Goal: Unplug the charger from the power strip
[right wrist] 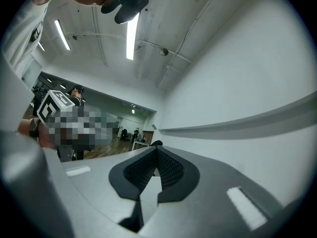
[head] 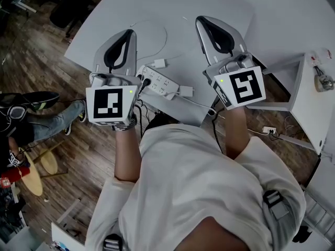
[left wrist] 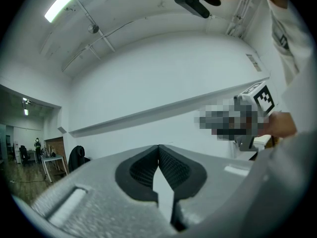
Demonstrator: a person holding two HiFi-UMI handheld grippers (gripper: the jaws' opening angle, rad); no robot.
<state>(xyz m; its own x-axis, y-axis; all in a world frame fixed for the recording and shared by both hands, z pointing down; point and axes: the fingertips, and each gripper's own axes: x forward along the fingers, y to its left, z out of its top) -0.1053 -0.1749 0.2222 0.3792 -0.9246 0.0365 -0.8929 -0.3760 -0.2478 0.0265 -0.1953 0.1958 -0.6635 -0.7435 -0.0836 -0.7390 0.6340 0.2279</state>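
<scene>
A white power strip point(head: 157, 82) lies near the front edge of the white table point(head: 172, 14). A black plug point(head: 146, 81) sits in its left part, and a white charger block point(head: 184, 91) is at its right end. Another small white plug point(head: 159, 63) with a thin looped cable lies just beyond the strip. My left gripper point(head: 125, 34) hovers above the strip's left side, its jaws shut with nothing between them point(left wrist: 158, 148). My right gripper point(head: 203, 21) is held to the right and farther out, also shut and empty point(right wrist: 157, 148). Both point level, away from the table top.
A white stand point(head: 309, 88) is at the right of the table. A small socket block point(head: 269, 130) lies on the wooden floor below it. A seated person's legs point(head: 52, 120) and a round stool point(head: 35, 174) are at the left.
</scene>
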